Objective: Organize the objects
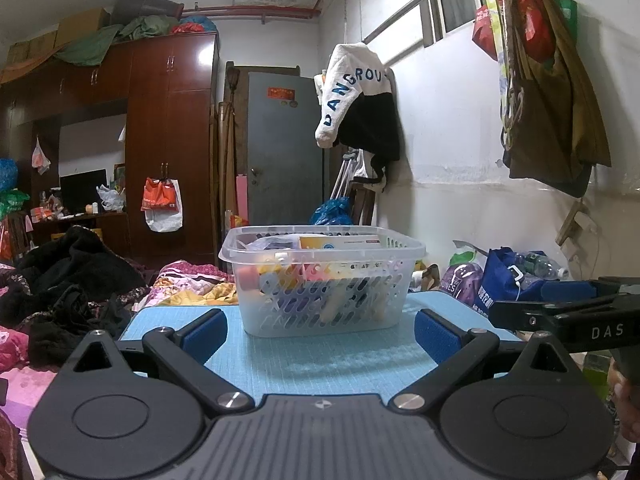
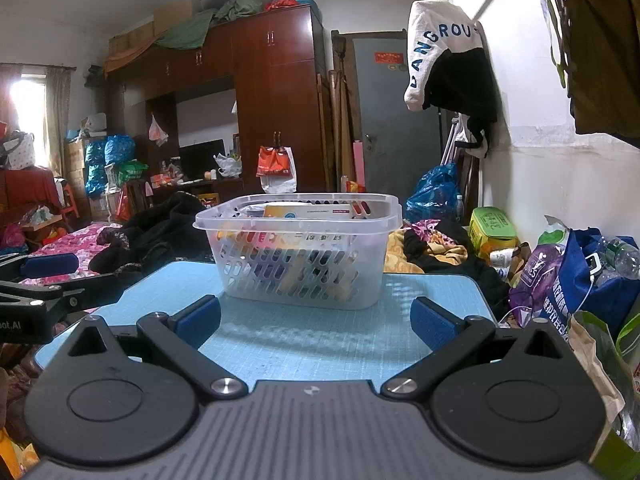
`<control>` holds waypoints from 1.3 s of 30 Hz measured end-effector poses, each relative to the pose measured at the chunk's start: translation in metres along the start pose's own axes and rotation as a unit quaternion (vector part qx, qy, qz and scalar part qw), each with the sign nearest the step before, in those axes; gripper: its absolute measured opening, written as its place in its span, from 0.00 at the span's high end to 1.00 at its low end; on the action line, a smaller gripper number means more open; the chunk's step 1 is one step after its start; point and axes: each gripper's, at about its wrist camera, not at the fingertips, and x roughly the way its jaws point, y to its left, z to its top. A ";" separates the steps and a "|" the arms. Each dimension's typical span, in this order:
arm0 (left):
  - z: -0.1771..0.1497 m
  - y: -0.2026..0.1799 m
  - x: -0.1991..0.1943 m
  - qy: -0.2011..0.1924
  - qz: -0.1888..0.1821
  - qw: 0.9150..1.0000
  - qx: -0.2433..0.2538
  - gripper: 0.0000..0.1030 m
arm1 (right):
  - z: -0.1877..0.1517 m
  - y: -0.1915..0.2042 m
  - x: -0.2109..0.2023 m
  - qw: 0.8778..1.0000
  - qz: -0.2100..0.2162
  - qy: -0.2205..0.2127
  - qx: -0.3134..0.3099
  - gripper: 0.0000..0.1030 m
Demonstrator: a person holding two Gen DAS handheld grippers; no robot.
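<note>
A clear plastic basket [image 1: 256, 255] with slotted walls stands on a light blue mat [image 1: 320, 356], holding boxes and several small packets. It also shows in the right wrist view [image 2: 240, 224] on the same mat [image 2: 312, 340]. My left gripper [image 1: 320, 334] is open and empty, just in front of the basket. My right gripper [image 2: 316, 320] is open and empty, also just short of the basket. The right gripper shows at the right edge of the left wrist view [image 1: 568, 312]; the left gripper shows at the left edge of the right wrist view [image 2: 44, 280].
Dark clothes [image 1: 68, 280] and a floral bedspread [image 2: 76, 240] lie left of the mat. Bags and bottles [image 2: 572, 272] crowd the right side by the white wall. A brown wardrobe [image 1: 168, 128] and a grey door [image 1: 284, 148] stand behind.
</note>
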 end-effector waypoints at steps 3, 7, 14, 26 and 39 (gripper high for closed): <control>0.000 -0.001 0.001 0.000 -0.002 1.000 0.000 0.02 | 0.000 0.000 0.000 1.000 0.000 0.000 -0.001 0.00; 0.000 -0.001 0.000 -0.001 -0.002 1.000 -0.003 0.02 | 0.000 0.000 0.000 1.000 0.000 0.000 0.000 0.00; -0.001 0.000 0.000 -0.002 -0.003 1.000 -0.002 0.02 | 0.000 0.000 0.000 1.000 0.000 0.000 -0.001 0.00; 0.000 0.000 0.001 0.000 -0.005 1.000 0.000 0.02 | 0.000 0.001 0.000 1.000 0.001 0.000 -0.003 0.00; -0.001 -0.002 0.002 0.001 -0.005 1.000 0.004 0.02 | 0.000 0.001 0.000 1.000 0.002 0.000 -0.006 0.00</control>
